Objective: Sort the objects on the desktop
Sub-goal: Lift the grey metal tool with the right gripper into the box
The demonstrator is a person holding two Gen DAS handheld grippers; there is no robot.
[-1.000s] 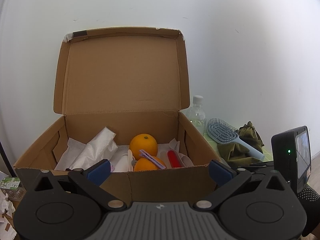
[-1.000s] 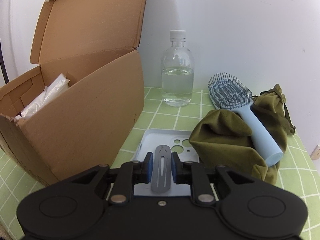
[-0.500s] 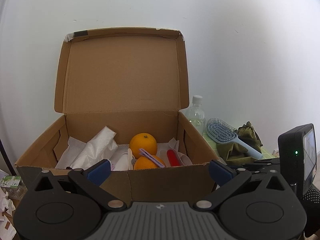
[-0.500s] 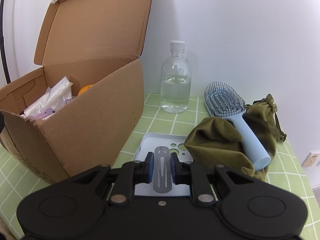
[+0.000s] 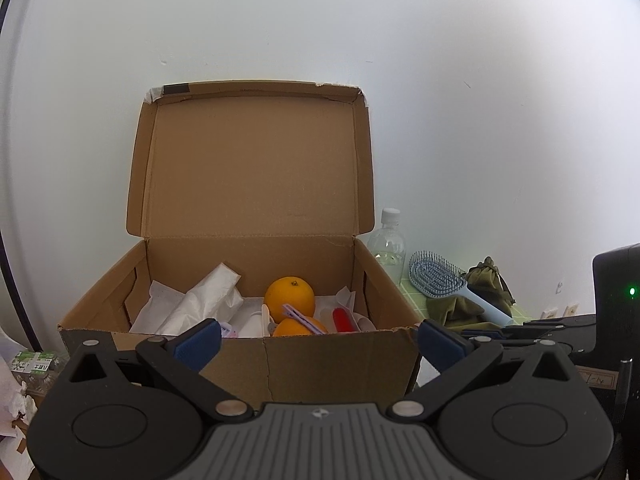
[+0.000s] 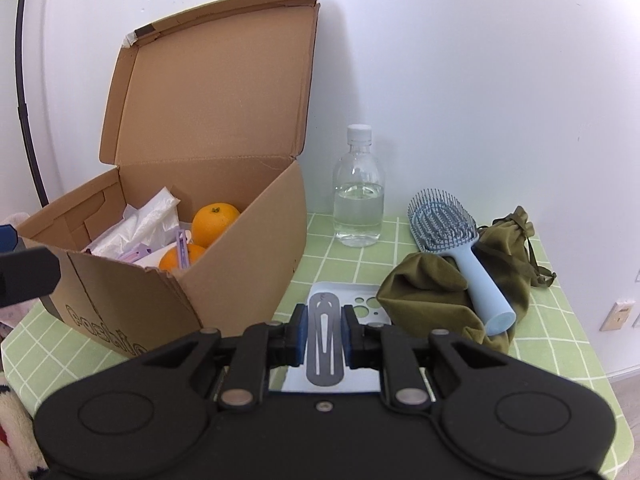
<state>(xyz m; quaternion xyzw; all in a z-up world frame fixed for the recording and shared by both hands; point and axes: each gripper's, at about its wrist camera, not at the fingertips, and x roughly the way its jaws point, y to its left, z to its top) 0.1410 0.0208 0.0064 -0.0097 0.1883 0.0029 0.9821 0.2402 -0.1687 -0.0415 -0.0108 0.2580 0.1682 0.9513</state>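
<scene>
An open cardboard box [image 5: 340,354] [image 6: 248,264] holds two oranges [image 5: 290,298] [image 6: 214,222], white bags [image 5: 204,300], purple clips and a red item [image 5: 345,319]. My left gripper [image 5: 318,342] is open and empty, in front of the box's near wall. My right gripper [image 6: 324,330] is shut on a grey hair clip [image 6: 325,340], held above a white phone case [image 6: 352,300] to the right of the box. The right gripper also shows at the right edge of the left wrist view [image 5: 560,330].
A water bottle [image 6: 359,200] stands by the wall. A light blue hairbrush [image 6: 460,248] lies on an olive drawstring bag [image 6: 440,300]. The green tiled tabletop [image 6: 560,340] ends at the right. Paper clutter [image 5: 24,380] lies left of the box.
My right gripper has risen and pulled back with the grey clip, so the box's inside now shows. My left gripper has drawn back and up a little, staying open.
</scene>
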